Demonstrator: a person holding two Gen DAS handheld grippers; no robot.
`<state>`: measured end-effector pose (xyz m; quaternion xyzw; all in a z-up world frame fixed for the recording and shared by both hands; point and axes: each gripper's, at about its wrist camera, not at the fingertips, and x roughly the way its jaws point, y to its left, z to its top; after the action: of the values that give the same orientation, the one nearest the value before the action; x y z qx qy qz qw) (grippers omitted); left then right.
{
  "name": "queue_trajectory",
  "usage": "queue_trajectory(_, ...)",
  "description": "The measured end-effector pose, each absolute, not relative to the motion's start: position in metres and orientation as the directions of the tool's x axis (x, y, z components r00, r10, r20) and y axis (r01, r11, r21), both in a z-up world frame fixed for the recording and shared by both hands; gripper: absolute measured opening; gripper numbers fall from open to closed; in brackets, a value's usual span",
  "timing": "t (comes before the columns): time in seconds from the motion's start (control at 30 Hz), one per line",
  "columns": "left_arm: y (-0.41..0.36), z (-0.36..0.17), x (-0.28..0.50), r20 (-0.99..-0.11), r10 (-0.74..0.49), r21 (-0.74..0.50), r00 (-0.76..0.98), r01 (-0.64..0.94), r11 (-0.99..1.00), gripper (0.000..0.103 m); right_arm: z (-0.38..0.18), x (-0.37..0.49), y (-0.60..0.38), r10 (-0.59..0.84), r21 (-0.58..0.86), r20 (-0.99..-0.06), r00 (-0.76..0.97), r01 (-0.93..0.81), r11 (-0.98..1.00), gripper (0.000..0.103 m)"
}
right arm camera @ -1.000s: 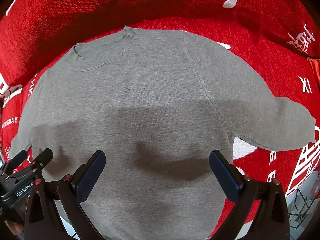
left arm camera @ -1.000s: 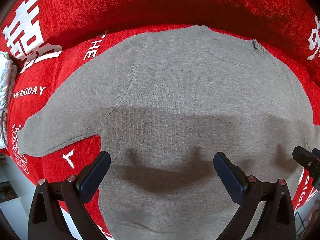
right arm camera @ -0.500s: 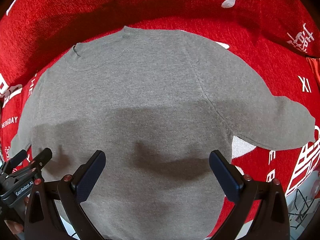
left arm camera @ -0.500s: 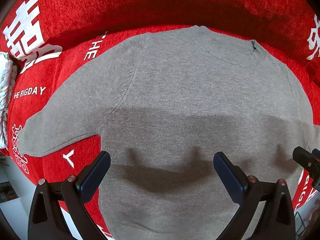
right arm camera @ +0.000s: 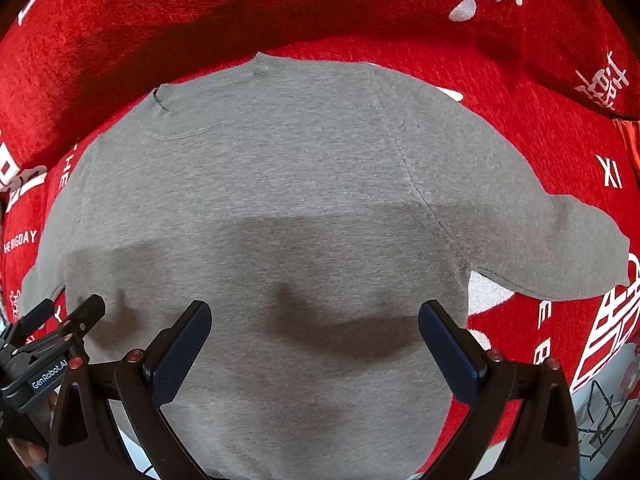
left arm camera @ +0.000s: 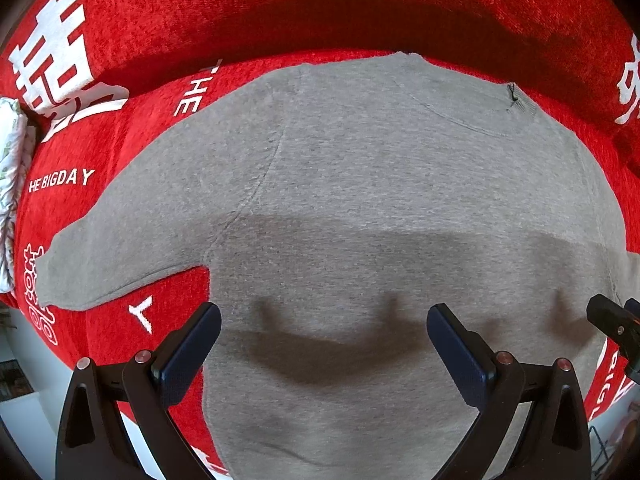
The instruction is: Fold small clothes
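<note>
**Sweater flat, no fold begun**

A grey sweater (left arm camera: 360,200) lies spread flat, neck away from the cameras, on a red cover (left arm camera: 280,8) printed with white lettering. Going from the left: a patterned white cloth (left arm camera: 12,184) shows at the cover's far left edge. Next comes the left sleeve (left arm camera: 132,248), stretched out sideways and unfolded. The left gripper (left arm camera: 323,344) hovers over the lower body of the sweater, its jaws spread wide and holding nothing. The collar (right arm camera: 208,100) sits at the far side, smooth. The right gripper (right arm camera: 314,340) hangs beside it over the same lower panel, fingers equally wide apart and empty. The right sleeve (right arm camera: 540,240) also lies straight out.

As a judgement, the task stands at its start: the garment looks laid out and smoothed, but neither sleeve is turned in and the hem is not brought up, so every fold is left to do.

Of containers, only a wire rack or basket (right arm camera: 600,420) shows at the lower right; what it holds cannot be told.
</note>
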<state>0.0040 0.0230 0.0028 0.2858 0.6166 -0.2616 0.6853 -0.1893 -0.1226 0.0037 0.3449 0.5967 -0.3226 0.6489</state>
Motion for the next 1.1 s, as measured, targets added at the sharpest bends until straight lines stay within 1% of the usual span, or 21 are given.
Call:
queue_trajectory(0.8, 0.040, 0.003, 0.012, -0.996, -0.040, 0.030, 0.082, 0.704, 0.710, 0.103, 0.022, -0.174, -0.110, -0.014, 0.053, -0.997, 0.074, 0.827, 0.560, 0.103)
queue_trajectory(1.1, 0.059, 0.003, 0.026, -0.996, -0.059, 0.005, 0.071, 0.679, 0.734, 0.103, 0.025, -0.157, -0.093, -0.010, 0.064, -0.996, 0.086, 0.810, 0.582, 0.103)
